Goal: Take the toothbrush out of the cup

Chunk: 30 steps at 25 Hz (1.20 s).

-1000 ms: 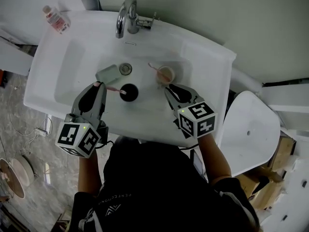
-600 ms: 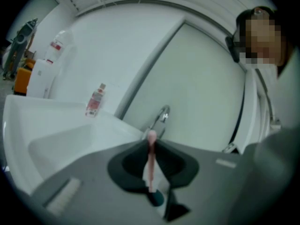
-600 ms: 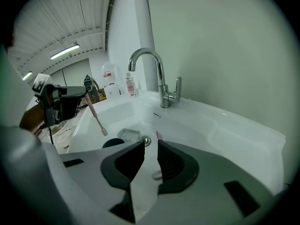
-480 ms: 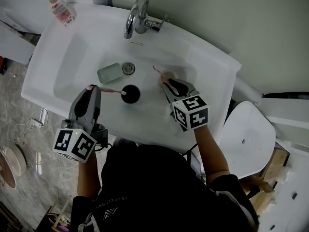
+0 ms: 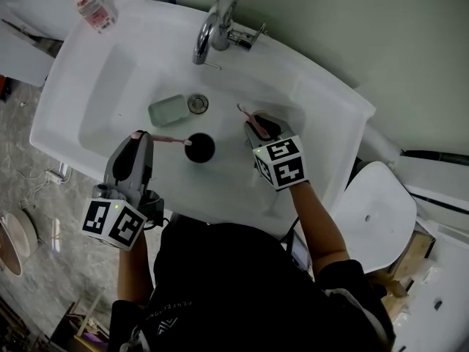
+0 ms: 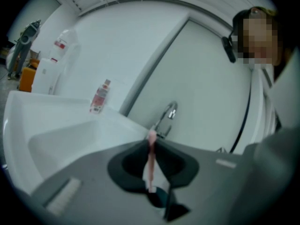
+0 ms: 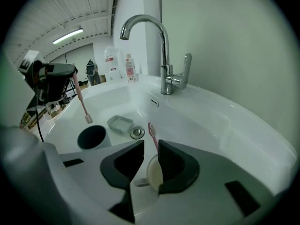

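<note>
I count two toothbrushes: the first toothbrush (image 5: 170, 138) and the second toothbrush (image 7: 152, 134). There are two cups, a dark cup (image 5: 199, 147) and a pale cup (image 7: 154, 175), and two tongs, the left tongs (image 5: 138, 136) and the right tongs (image 5: 258, 125). There is one sink (image 5: 102, 86), one tap (image 5: 212, 28), one drain (image 5: 198, 103), one soap dish (image 5: 167, 111) and one small bottle (image 5: 94, 7).

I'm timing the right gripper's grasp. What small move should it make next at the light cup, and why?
Probably close the right gripper on the pink toothbrush handle. Its jaws stand apart, and the handle appears to rise between them out of the cream cup, which sits in the sink. Nothing is gripped yet, so closing should come before any lift.
</note>
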Each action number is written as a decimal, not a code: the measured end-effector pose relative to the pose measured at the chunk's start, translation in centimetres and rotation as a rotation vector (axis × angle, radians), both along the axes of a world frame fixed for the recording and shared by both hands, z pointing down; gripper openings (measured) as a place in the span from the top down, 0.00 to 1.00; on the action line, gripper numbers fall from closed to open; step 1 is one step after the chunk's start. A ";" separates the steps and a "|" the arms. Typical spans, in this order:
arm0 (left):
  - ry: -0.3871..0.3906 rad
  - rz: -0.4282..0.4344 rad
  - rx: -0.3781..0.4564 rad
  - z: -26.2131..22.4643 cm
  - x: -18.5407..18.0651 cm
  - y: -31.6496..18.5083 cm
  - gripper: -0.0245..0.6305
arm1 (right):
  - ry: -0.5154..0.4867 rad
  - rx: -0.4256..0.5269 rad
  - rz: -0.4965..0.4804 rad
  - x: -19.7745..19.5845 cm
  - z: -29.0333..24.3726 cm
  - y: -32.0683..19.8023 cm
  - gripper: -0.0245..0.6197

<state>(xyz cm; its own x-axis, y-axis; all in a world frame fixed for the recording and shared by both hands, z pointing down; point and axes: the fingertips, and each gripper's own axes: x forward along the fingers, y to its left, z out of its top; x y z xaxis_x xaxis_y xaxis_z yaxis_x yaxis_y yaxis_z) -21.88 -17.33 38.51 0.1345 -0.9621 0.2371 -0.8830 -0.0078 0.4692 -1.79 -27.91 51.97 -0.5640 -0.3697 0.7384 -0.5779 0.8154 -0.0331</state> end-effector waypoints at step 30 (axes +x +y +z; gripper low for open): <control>0.054 0.042 -0.033 1.7 0.2 -2.3 0.89 | 0.223 0.167 -0.127 -1.2 3.4 -0.9 0.94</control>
